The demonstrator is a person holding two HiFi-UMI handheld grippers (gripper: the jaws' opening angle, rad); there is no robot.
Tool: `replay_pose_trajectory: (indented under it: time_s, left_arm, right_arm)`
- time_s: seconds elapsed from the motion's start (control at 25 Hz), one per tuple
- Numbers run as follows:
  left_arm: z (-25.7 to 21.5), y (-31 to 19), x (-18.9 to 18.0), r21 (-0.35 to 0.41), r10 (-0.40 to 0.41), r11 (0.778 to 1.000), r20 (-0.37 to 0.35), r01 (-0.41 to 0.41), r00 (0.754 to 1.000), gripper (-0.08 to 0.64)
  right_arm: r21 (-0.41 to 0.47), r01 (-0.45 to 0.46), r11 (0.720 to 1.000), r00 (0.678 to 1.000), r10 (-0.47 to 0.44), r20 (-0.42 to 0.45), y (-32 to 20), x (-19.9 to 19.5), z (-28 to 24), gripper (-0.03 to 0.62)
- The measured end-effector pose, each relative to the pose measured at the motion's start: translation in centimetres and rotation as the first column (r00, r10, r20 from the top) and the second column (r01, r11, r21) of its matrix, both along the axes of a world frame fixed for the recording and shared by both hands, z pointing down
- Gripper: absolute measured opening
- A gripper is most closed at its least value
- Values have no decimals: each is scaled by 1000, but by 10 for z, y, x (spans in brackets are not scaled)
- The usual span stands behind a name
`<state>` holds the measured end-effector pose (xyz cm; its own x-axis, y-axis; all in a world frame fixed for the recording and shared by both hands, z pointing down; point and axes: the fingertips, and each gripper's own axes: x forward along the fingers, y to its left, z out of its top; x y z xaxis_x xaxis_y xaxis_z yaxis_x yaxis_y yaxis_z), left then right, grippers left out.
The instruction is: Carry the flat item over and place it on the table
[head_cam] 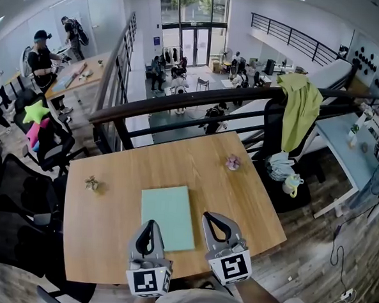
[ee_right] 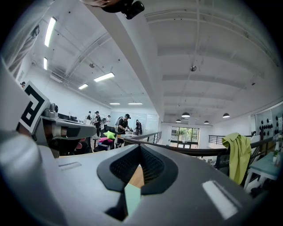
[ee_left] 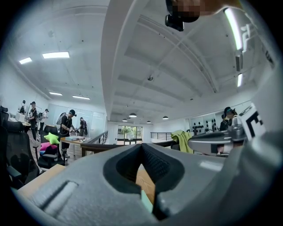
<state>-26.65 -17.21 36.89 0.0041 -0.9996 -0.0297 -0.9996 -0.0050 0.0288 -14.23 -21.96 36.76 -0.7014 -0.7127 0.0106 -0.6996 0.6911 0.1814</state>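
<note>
Toward the near edge of the light wooden worktop (head_cam: 101, 238), about midway between its left and right edges, a pale mint-green flat rectangular sheet (head_cam: 168, 213) appears to lie flat on the wood. The left hand-held gripper (head_cam: 149, 224) reaches in over the near edge and covers the sheet's near left corner, hiding it. The right hand-held gripper (head_cam: 212, 216) comes in just beside the sheet's near right corner; the head view does not show whether its tip touches the sheet's edge.

Both have their jaws closed together. In each gripper view the two fingers meet at the tip, leaving only a loop-shaped gap lower down. Through that gap a sliver of the green sheet shows, with a strip of wood beyond it, and nothing is seen pinched at the tips. The person's forearm (head_cam: 257, 298) is cut off by the bottom of the head view.

Near the left edge sits a small brownish object (head_cam: 91, 183), and toward the far right corner a small pinkish one (head_cam: 232, 162); both are too small to identify. Beyond the far edge runs a dark railing (head_cam: 134, 110) with a yellow-green cloth (head_cam: 302, 106) draped over it. Black office chairs (head_cam: 21, 188) crowd the left edge, partly out of frame, and a bright green star-shaped cushion (head_cam: 35, 112) rests on one of them.
</note>
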Motion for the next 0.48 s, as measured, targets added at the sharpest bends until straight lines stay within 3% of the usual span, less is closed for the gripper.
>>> replay_pose_trajectory:
  time_s: [0.48]
  left_arm:
    - [2,6,2,-7,3,1000,-1,-3,1000,2]
  right_arm:
    - [-17,-5,1000,1000,5,-11,5,4,3,10]
